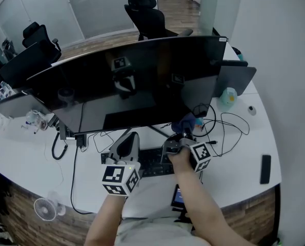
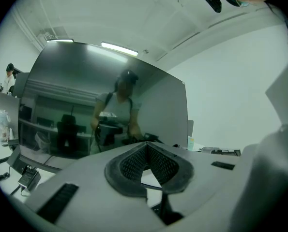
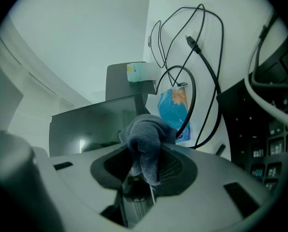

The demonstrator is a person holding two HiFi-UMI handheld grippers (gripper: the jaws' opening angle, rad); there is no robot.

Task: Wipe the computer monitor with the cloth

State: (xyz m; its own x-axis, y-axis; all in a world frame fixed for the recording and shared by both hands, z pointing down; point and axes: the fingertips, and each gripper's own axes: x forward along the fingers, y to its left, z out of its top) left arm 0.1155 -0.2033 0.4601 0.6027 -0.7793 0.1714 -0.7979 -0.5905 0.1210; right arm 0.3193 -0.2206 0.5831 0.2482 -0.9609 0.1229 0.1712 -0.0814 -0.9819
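Lower left: left hand-held gripper [image 1: 126, 143], jaws together, nothing between. Centre: wide, curved, glossy black monitor [image 1: 142, 81] on the white bench [image 1: 239, 163], not yet touched, so wiping seems abt to start. Centre right: right hand-held gripper [image 1: 177, 141] pinches the soft, bunched grey cloth [image 3: 144, 137] below the screen's bottom edge; next, probably lift & press it on the glass.

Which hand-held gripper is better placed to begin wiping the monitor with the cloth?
The right. The right hand-held gripper is already shut on the cloth and sits near the lower edge of the monitor. The left hand-held gripper holds nothing; its jaws meet at the tips.
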